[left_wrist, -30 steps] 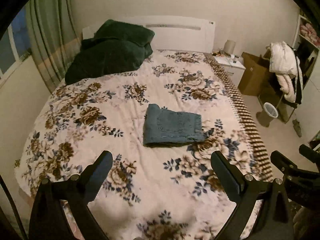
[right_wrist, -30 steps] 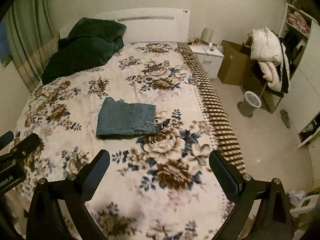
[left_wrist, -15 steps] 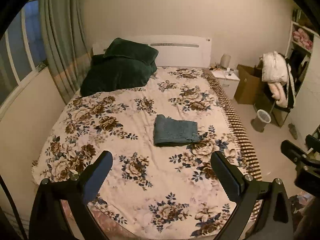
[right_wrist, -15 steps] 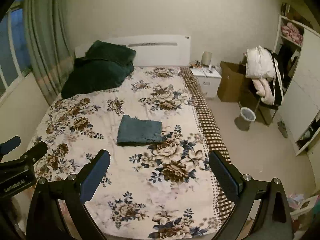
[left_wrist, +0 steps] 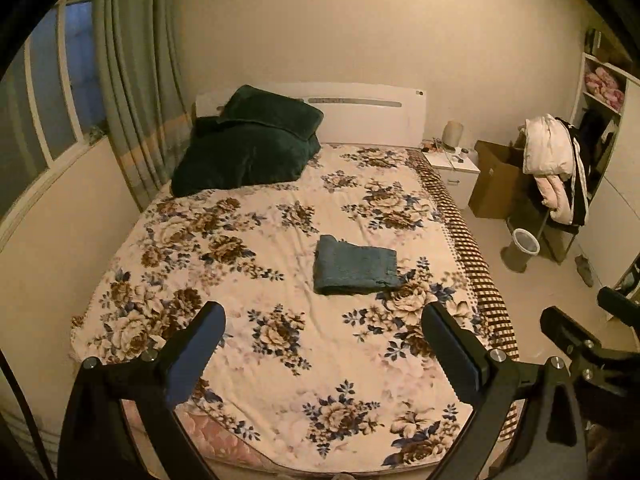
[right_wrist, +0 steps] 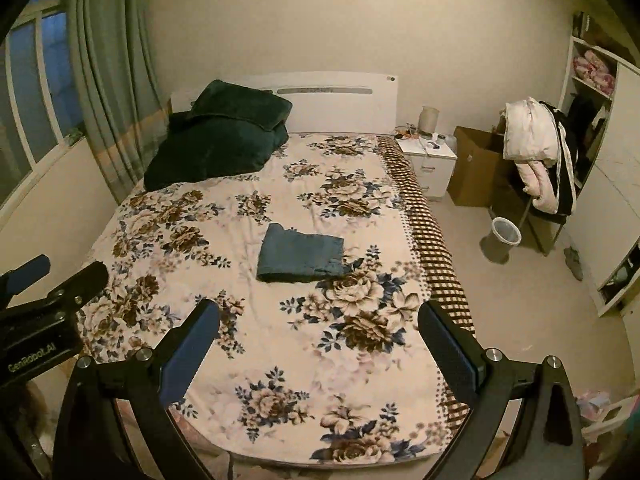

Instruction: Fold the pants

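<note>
The blue denim pants point(left_wrist: 355, 266) lie folded into a compact rectangle in the middle of the floral bedspread point(left_wrist: 256, 276); they also show in the right wrist view point(right_wrist: 301, 254). My left gripper point(left_wrist: 322, 334) is open and empty, held back above the foot of the bed, well short of the pants. My right gripper point(right_wrist: 318, 332) is open and empty too, at a similar distance. The right gripper shows at the right edge of the left wrist view point(left_wrist: 576, 334), and the left gripper at the left edge of the right wrist view point(right_wrist: 52, 284).
Dark green pillows point(left_wrist: 248, 148) sit at the head of the bed by the white headboard point(left_wrist: 360, 114). A nightstand point(left_wrist: 454, 168), cardboard box point(left_wrist: 496, 180), clothes-draped chair point(left_wrist: 556, 172) and bin point(left_wrist: 524, 244) stand right of the bed. Curtains point(left_wrist: 132, 92) hang left.
Both grippers have drawn back and up from the bed, so the folded pants look smaller and farther away. The pants have not moved. Both grippers stay open.
</note>
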Motion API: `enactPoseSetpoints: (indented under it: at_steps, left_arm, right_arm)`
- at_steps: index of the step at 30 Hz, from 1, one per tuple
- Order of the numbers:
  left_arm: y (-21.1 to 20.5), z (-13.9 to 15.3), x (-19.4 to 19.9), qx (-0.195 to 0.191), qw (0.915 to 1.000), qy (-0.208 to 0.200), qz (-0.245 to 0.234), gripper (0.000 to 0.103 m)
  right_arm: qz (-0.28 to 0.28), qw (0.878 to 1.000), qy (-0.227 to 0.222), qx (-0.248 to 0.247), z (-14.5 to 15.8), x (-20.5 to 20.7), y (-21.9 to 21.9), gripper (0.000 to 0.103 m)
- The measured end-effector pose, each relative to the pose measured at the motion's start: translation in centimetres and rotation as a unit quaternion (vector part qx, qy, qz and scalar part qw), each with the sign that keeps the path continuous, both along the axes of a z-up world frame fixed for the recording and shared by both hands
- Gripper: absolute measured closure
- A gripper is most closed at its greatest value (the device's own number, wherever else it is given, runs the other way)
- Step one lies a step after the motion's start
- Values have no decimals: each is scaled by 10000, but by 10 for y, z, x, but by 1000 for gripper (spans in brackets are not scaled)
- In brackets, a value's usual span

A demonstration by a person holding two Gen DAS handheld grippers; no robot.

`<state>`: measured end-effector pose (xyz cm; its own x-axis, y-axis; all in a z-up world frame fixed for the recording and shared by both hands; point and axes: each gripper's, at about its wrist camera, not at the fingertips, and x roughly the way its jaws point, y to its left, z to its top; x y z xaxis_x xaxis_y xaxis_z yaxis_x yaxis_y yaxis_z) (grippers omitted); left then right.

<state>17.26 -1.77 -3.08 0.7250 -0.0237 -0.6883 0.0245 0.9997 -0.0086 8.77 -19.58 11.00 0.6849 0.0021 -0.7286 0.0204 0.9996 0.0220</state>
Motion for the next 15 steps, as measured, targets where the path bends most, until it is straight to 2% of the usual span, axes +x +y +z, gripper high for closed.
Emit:
enactPoseSetpoints:
  at_steps: [3,8,15]
  left_arm:
    - [-2,-3,11,-65,9999,-14,-96,0]
    - [-9,-16,41,149,9999,-68,-38,0]
    - [-23,-46,82,430,9990,80,33,0]
  right_arm:
    - [-58,10000,-13,36,-9,20,-6,0]
    - [-350,9990,-233,-175,-21,58,-17,0]
    - [-478,9983,-133,-299,-53,114,-31,0]
